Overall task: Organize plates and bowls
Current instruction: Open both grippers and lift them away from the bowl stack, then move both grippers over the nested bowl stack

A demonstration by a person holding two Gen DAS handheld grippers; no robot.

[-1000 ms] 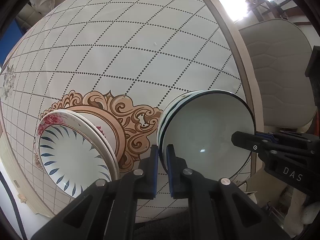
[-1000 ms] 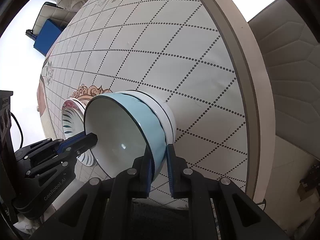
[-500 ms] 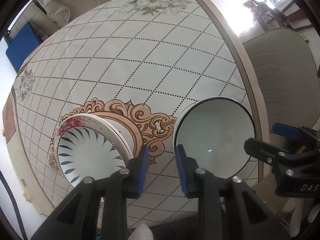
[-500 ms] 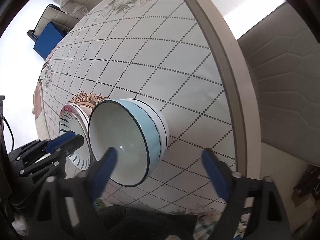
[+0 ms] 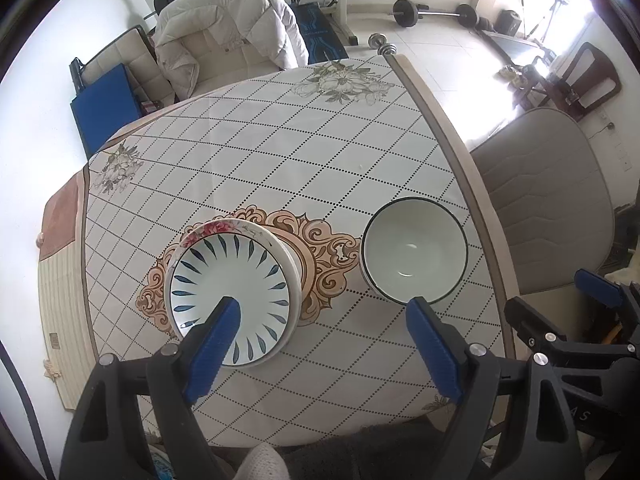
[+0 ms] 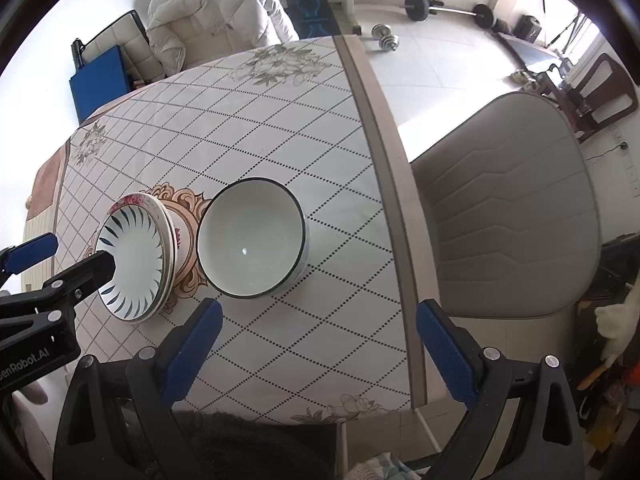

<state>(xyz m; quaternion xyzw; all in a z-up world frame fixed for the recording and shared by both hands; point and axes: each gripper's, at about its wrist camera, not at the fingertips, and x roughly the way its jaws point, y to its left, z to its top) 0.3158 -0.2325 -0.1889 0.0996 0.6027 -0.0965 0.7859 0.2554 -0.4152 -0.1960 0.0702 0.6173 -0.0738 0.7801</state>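
A stack of white bowls with dark rims [image 5: 414, 250] stands on the table near its right edge; it also shows in the right wrist view [image 6: 252, 240]. A stack of plates, the top one with blue leaf marks [image 5: 230, 286], sits left of the bowls, also in the right wrist view [image 6: 134, 256]. My left gripper [image 5: 322, 344] is open and empty, raised above the table's near side. My right gripper [image 6: 318, 344] is open and empty, raised near the table's right edge. The left gripper shows in the right wrist view at lower left [image 6: 44, 280].
The table [image 5: 260, 152] has a diamond-patterned cloth with a central ornament. A grey chair [image 6: 508, 200] stands at the table's right side. A jacket-draped chair [image 5: 224, 36] and gym weights [image 5: 432, 12] are beyond the far edge.
Both grippers let go of the bowl's rim, opened wide and pulled back and up. The bowl stack stays on the table.
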